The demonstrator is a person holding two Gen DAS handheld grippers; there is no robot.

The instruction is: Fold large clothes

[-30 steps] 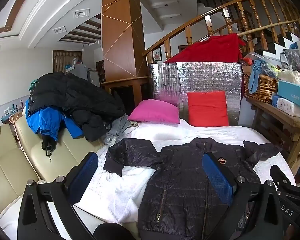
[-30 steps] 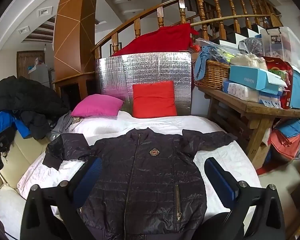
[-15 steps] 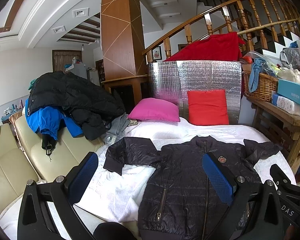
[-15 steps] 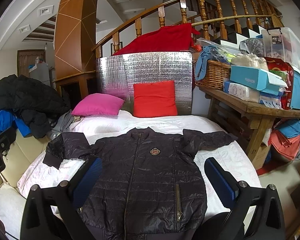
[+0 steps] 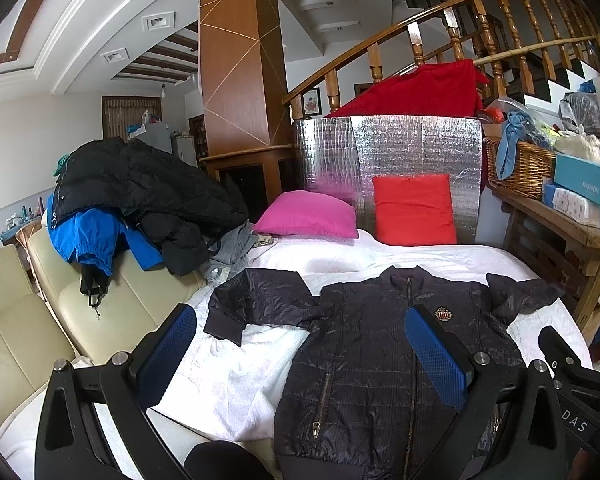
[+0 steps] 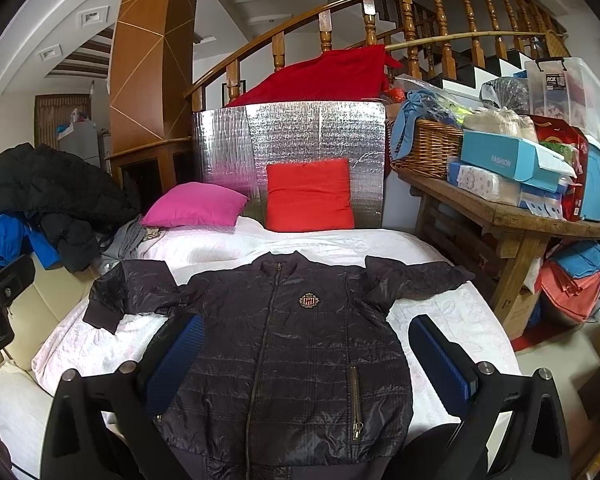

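Observation:
A dark quilted jacket [image 5: 380, 356] [image 6: 284, 344] lies flat and front up on a white bed [image 5: 228, 376] [image 6: 440, 320], zipped, both sleeves spread sideways. It has a small crest on the chest. My left gripper [image 5: 300, 340] hovers open over the jacket's left half, nearer the camera than the left sleeve [image 5: 256, 300]. My right gripper [image 6: 306, 350] hangs open above the jacket's lower body, with nothing between its blue pads [image 6: 440, 360]. The right gripper's black body [image 5: 572, 384] shows at the right edge of the left wrist view.
A pink pillow [image 6: 194, 205] and a red pillow [image 6: 310, 196] lean at the bed's head against a silver foil panel [image 6: 292, 136]. A cream sofa [image 5: 28, 320] with piled coats [image 5: 140, 188] borders the left. A cluttered wooden table [image 6: 512, 220] stands on the right.
Both views have shifted very slightly; the jacket lies as before and both grippers stay open above it.

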